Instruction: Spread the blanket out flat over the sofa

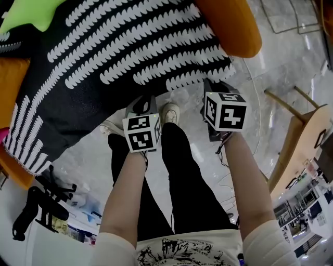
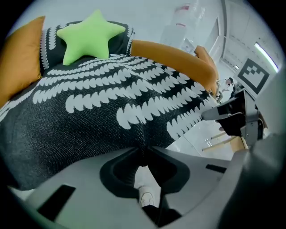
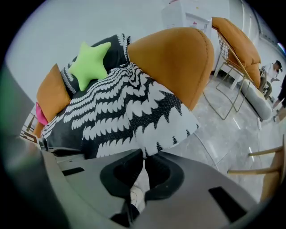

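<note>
The blanket (image 1: 130, 47) is draped over the sofa (image 1: 231, 23); its front edge is clamped by the left gripper (image 2: 144, 152) and right gripper (image 3: 144, 154).

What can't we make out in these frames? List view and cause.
- Head view: tips of left tongs and right tongs sit behind their marker cubes; grip on the blanket unreadable there.
- Head view: blanket's far edge and most of the star cushion cut off by the top edge.
- All views: sofa seat covered by the blanket.
- Right gripper view: pink thing, mostly covered, too small to name.
</note>
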Demonstrator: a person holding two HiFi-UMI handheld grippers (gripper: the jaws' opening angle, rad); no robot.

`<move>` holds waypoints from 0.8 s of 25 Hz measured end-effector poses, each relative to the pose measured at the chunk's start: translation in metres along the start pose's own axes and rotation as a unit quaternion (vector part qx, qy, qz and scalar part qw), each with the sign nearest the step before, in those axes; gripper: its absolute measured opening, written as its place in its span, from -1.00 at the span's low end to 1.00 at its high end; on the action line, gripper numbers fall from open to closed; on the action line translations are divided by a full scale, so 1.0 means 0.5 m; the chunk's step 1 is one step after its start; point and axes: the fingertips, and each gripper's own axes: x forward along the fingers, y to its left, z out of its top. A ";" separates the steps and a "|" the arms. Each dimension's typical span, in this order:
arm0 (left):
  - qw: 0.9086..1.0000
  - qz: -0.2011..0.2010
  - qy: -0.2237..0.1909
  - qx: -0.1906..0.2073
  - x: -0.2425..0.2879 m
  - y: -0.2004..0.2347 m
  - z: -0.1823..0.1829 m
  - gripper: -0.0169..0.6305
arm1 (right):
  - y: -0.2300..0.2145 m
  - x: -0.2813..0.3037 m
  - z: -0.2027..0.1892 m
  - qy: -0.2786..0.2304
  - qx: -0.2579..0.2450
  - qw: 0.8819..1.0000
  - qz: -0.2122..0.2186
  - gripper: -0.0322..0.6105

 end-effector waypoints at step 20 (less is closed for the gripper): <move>0.998 -0.059 -0.028 0.014 0.009 -0.052 -0.009 -0.04 | -0.009 0.032 -0.044 -0.005 -0.034 0.999 -0.035 0.00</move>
